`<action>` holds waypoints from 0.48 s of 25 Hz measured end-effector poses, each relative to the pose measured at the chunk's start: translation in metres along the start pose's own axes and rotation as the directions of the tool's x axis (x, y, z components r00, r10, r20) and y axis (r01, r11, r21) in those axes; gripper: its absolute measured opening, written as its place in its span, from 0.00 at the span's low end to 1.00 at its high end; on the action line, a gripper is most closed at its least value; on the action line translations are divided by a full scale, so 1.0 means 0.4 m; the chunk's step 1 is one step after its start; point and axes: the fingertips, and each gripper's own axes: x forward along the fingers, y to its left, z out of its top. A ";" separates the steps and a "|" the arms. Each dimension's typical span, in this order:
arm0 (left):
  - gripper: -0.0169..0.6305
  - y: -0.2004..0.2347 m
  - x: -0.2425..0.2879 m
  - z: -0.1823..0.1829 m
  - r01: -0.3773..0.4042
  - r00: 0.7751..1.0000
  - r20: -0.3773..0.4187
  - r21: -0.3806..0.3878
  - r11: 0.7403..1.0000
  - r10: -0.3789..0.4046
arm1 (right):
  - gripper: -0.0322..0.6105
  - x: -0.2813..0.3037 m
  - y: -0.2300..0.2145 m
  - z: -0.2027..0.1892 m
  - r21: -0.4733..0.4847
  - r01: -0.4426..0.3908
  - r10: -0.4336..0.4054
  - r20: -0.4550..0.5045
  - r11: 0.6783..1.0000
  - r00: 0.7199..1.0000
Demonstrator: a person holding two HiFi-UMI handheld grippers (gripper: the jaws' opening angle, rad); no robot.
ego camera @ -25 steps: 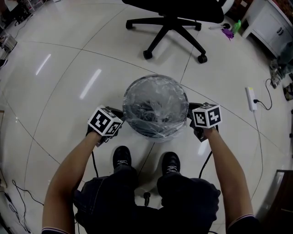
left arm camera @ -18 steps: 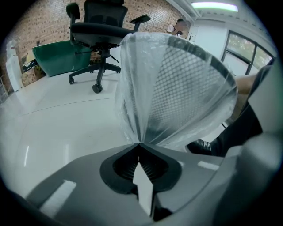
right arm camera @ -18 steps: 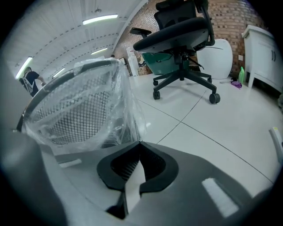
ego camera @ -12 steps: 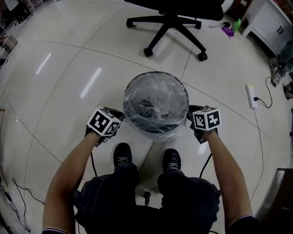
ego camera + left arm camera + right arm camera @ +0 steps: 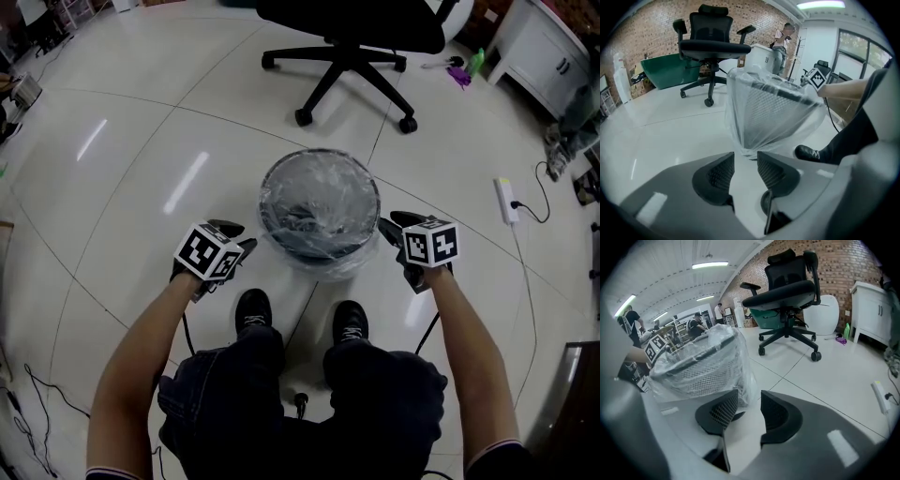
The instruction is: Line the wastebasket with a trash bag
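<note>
A black mesh wastebasket (image 5: 320,202) stands on the floor between my two grippers. A clear trash bag (image 5: 328,265) lines it and hangs down over its rim and outer wall. My left gripper (image 5: 236,242) is just left of the basket, its jaws opening with nothing between them. In the left gripper view, the gripper (image 5: 745,157) points at the bag-covered basket (image 5: 773,117) from a short gap. My right gripper (image 5: 394,231) is just right of the basket, jaws also opening and empty. From the right gripper (image 5: 749,397), the basket (image 5: 701,369) lies close ahead to the left.
A black office chair (image 5: 352,56) stands beyond the basket. A power strip (image 5: 504,200) with its cable lies on the floor at the right, near a white cabinet (image 5: 539,47). The person's black shoes (image 5: 251,314) are just behind the basket. Cables lie at the lower left.
Both grippers have opened, let go of the bag at the basket's sides and drawn back a little from it. The bag stays draped over the rim.
</note>
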 end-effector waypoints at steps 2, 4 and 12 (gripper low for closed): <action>0.26 -0.011 -0.029 0.002 -0.009 1.000 0.022 0.001 1.000 0.009 | 0.28 -0.033 0.011 0.008 -0.002 0.010 -0.009 0.020 1.000 1.000; 0.26 -0.015 -0.066 0.022 -0.037 0.997 0.065 -0.001 0.999 0.037 | 0.28 -0.068 0.023 0.021 -0.008 0.019 -0.019 0.042 1.000 0.999; 0.05 -0.069 -0.267 0.236 -0.158 0.936 0.326 0.051 0.986 0.134 | 0.09 -0.216 0.118 0.157 -0.073 0.044 -0.030 0.183 0.996 0.983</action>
